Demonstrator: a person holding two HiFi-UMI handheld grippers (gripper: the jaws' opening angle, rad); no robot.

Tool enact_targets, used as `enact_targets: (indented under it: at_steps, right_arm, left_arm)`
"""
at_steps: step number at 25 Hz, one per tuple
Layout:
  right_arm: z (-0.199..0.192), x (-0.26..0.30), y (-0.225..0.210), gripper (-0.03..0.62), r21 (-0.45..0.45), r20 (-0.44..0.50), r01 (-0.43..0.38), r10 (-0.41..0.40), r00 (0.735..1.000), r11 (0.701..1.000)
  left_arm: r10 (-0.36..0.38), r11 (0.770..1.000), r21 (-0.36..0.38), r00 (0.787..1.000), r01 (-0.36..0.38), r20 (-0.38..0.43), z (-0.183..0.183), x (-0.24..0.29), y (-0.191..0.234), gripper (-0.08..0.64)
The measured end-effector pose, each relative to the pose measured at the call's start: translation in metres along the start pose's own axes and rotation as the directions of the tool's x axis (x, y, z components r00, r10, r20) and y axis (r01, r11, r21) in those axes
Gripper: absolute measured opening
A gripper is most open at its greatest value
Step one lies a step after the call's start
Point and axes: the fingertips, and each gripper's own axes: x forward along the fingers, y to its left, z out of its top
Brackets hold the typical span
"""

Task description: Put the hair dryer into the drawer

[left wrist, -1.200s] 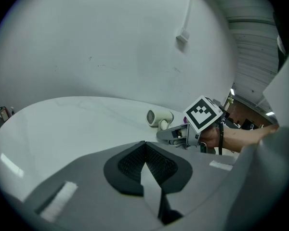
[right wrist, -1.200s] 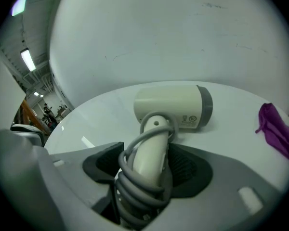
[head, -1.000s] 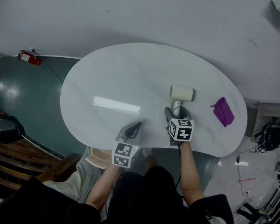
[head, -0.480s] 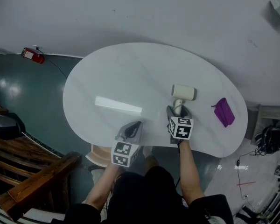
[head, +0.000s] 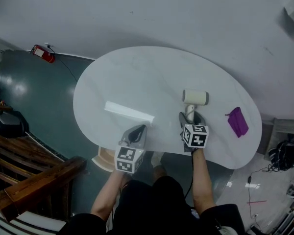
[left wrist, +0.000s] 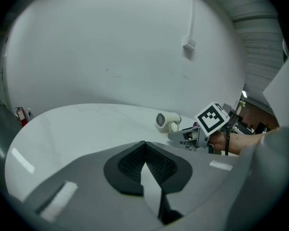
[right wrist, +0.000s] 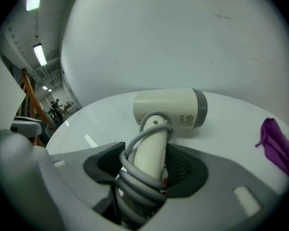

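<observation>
We find no word, brand or number that we can read anywhere. On the cream barrel of the hair dryer, just beside its grey band, we see a small printed label with tiny grey symbols, too small for us to make out. The marker cube on the right gripper and the one on the left gripper bear only black-and-white square patterns, with no letters or digits.
</observation>
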Motion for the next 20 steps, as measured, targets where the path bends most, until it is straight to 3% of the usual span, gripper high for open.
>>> enact_targets:
  at_steps: [10, 20]
  right_arm:
    - [0.031, -0.030, 0.063, 0.261, -0.104, 0.045, -0.115, 0.121, 0.992, 0.988]
    - [0.040, -0.045, 0.148, 0.261, -0.225, 0.027, -0.249, 0.261, 0.965, 0.942]
  left_arm:
    - [0.108, 0.994, -0.024, 0.991, -0.106, 0.076, 0.016, -0.049, 0.020, 0.006]
    - [0.249, 0.967, -0.098, 0.958, -0.237, 0.143, 0.018, -0.114, 0.061, 0.006]
